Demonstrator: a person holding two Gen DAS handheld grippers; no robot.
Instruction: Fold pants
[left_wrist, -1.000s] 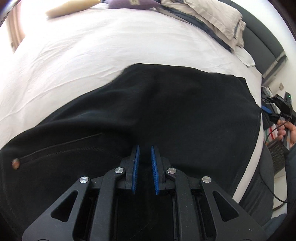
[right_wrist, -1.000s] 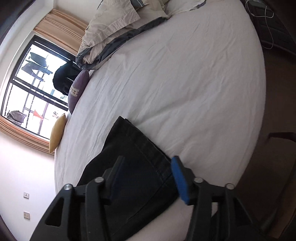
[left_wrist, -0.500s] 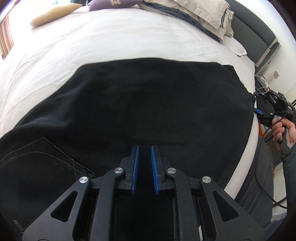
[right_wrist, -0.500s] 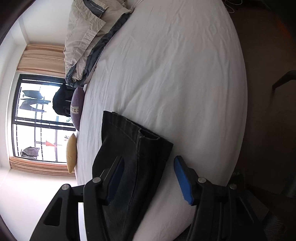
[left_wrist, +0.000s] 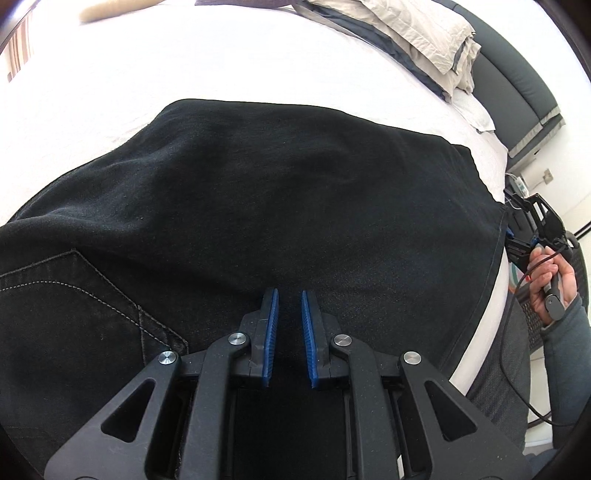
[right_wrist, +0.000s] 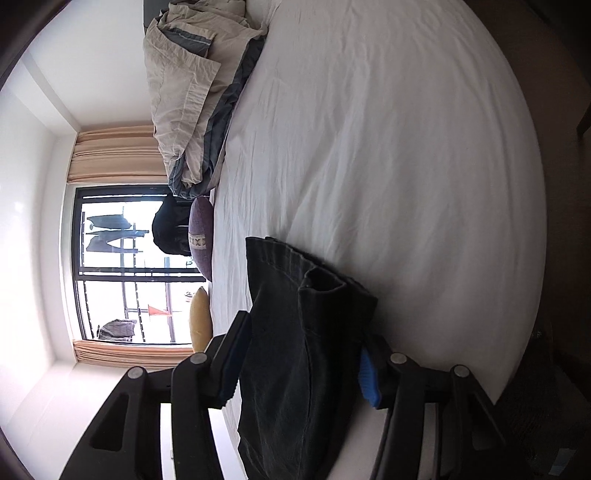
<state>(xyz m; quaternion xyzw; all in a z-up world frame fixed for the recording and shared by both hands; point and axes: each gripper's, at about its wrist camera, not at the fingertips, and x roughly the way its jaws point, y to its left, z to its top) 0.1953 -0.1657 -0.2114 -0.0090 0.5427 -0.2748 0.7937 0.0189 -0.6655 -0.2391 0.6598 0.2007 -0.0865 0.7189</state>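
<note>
Black pants (left_wrist: 280, 206) lie spread on the white bed (left_wrist: 184, 62), filling most of the left wrist view, with a stitched back pocket at the lower left. My left gripper (left_wrist: 289, 295) hovers close over the pants, its blue pads a narrow gap apart with nothing seen between them. In the right wrist view the pants' cuff end (right_wrist: 306, 332) sits between the wide-open fingers of my right gripper (right_wrist: 301, 341). The right gripper also shows at the bed's right edge in the left wrist view (left_wrist: 532, 229).
A folded beige and grey duvet (right_wrist: 192, 85) lies at the head of the bed, next to a dark headboard (left_wrist: 517, 85). A purple cushion (right_wrist: 201, 236) and a yellow cushion (right_wrist: 199, 321) lie by the window. The bed edge drops off at the right.
The right gripper has rolled and moved in so the cuff end now sits between its open fingers. The left gripper has shifted slightly over the pants; the fold edge sits farther away.
</note>
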